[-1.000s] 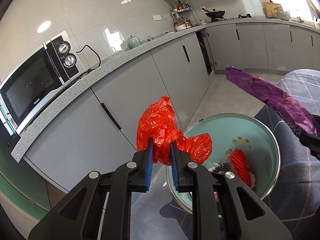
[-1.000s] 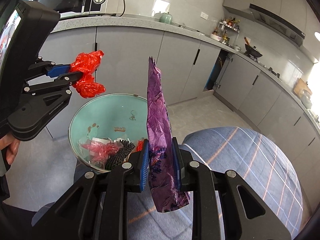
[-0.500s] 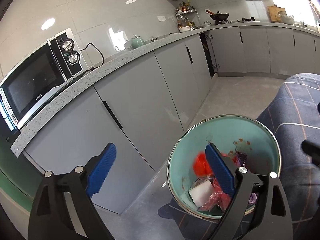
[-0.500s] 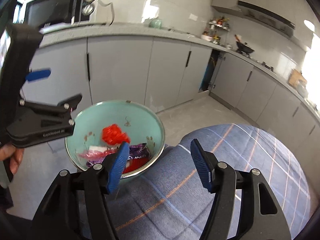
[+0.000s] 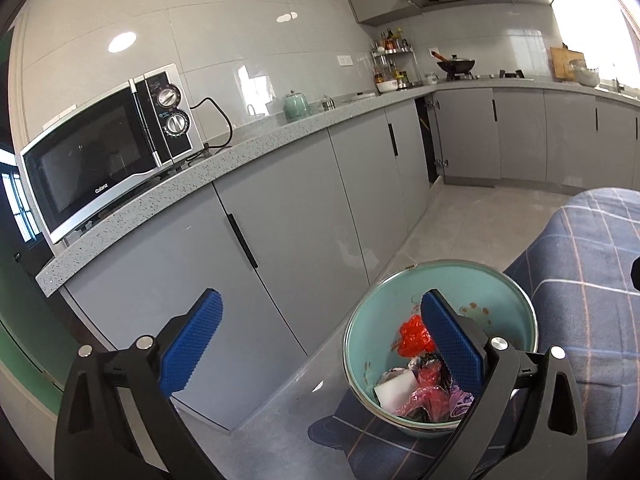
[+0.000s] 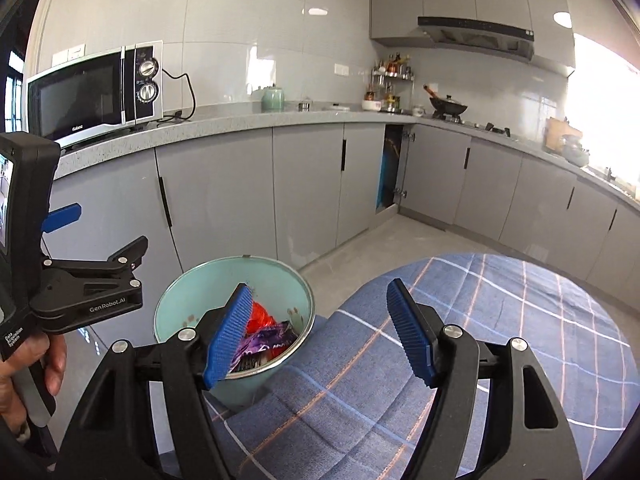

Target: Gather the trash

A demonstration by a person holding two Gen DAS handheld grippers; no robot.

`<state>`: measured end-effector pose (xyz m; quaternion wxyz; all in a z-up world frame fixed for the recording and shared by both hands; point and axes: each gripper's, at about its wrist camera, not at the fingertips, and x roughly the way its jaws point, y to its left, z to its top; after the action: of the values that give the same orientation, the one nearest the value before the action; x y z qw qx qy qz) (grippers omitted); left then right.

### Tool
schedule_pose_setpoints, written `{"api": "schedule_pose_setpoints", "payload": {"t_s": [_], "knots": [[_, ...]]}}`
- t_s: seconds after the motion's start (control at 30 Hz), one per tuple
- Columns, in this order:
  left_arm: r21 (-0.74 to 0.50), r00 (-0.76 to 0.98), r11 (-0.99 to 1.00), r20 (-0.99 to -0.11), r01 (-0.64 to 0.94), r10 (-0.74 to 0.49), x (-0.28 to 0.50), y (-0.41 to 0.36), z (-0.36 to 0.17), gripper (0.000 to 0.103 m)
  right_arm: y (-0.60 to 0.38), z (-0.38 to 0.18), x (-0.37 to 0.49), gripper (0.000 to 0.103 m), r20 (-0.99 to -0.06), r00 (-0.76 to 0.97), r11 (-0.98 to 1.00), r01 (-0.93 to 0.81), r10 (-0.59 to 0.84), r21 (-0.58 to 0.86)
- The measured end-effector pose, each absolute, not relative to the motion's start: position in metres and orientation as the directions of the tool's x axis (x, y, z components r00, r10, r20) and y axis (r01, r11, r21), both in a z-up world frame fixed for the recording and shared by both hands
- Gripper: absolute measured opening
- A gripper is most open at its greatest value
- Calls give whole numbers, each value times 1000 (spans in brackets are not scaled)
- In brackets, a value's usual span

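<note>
Now your left tongs (image 5: 320, 344) and right tongs (image 6: 320, 332), jaws just opened, gape empty. Red bag (image 5: 414, 336) and purple wrapper (image 6: 266, 338) lie in the mint bin (image 5: 492, 292).

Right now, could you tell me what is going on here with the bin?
A person holds a pair of tongs in each hand over a mint-green bin beside a blue plaid cushion. Both the left tongs and the right tongs have just been opening and are empty. A red plastic bag and a purple wrapper lie in the bin with other trash.
</note>
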<state>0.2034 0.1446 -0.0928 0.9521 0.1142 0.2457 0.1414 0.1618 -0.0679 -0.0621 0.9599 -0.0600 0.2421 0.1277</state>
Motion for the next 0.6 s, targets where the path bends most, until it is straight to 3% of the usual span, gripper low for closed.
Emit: {"api": "schedule_pose_setpoints", "payload": {"t_s": [0.6], "knots": [[271,848,935,-417,-227,326,198,149,-84,98,-70,-58,156,70,-470,857,962,-267,211,-54]]}}
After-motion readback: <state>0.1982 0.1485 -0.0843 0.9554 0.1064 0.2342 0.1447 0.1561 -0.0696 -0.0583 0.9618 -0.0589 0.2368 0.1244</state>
